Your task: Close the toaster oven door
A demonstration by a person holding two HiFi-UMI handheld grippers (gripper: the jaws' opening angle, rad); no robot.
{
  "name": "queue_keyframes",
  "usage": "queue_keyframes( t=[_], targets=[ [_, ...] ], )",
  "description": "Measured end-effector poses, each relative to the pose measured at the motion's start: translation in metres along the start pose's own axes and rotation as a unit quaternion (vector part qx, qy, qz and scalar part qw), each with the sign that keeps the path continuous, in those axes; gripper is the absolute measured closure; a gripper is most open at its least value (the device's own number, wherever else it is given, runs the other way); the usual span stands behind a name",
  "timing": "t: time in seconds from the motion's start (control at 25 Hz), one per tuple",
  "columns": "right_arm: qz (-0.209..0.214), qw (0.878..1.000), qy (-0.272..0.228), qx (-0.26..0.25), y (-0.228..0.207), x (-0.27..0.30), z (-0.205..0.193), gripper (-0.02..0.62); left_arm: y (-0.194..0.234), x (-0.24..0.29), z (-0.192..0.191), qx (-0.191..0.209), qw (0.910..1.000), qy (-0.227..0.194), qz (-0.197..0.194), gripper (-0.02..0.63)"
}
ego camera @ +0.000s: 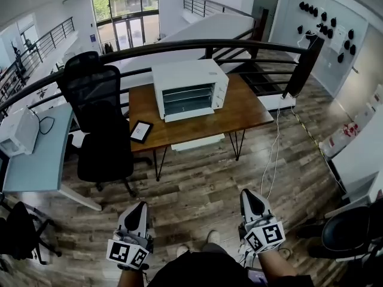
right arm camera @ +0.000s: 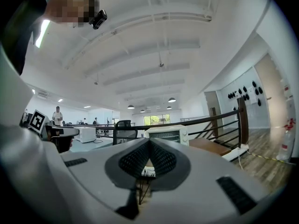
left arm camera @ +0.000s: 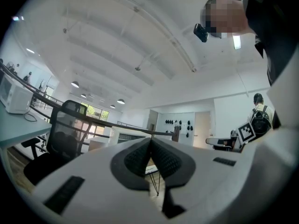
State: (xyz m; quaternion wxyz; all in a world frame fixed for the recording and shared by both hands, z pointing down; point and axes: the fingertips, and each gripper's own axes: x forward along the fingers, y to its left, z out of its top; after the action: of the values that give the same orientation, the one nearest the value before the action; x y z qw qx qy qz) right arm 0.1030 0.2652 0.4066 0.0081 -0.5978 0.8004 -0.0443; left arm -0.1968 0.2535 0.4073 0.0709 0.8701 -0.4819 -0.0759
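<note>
A white toaster oven [ego camera: 190,88] stands on a brown wooden table [ego camera: 239,109] far ahead, its door hanging open flat [ego camera: 190,113] in front of the dark racks. Both grippers sit low and near my body, well short of the table. My left gripper [ego camera: 138,207] is shut with nothing in it, and my right gripper [ego camera: 252,198] is shut and empty too. In the left gripper view the pads [left arm camera: 140,157] meet, with the oven [left arm camera: 124,136] just behind them. The right gripper view shows the pads [right arm camera: 159,159] together and the oven [right arm camera: 167,134] beyond.
A black office chair [ego camera: 99,121] stands left of the table, and a tablet [ego camera: 141,131] lies on the table's left corner. A dark railing [ego camera: 197,43] runs behind the table. A pale desk [ego camera: 36,160] with a white appliance [ego camera: 18,130] sits left. Wooden floor lies between me and the table.
</note>
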Motion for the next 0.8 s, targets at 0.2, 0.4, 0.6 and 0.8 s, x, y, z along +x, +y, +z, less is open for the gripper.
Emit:
queue_keyframes(
  t=[0.2, 0.4, 0.6, 0.8],
  targets=[
    [0.001, 1.0, -0.005, 0.001, -0.028, 0.028, 0.002, 0.597, 0.004, 0.029, -0.004, 0.005, 0.9999, 0.004, 0.009, 0.597],
    [0.02, 1.0, 0.001, 0.01, -0.063, 0.077, -0.002, 0.597, 0.014, 0.072, -0.008, 0.003, 0.9994, -0.001, 0.033, 0.597],
    [0.043, 0.999, 0.001, 0.007, -0.097, 0.125, 0.003, 0.597, 0.024, 0.118, -0.008, 0.003, 0.9982, -0.01, 0.06, 0.597],
    [0.058, 0.998, 0.008, 0.012, -0.13, 0.16, 0.001, 0.597, 0.027, 0.154, -0.013, -0.001, 0.9966, -0.011, 0.082, 0.597]
  ],
)
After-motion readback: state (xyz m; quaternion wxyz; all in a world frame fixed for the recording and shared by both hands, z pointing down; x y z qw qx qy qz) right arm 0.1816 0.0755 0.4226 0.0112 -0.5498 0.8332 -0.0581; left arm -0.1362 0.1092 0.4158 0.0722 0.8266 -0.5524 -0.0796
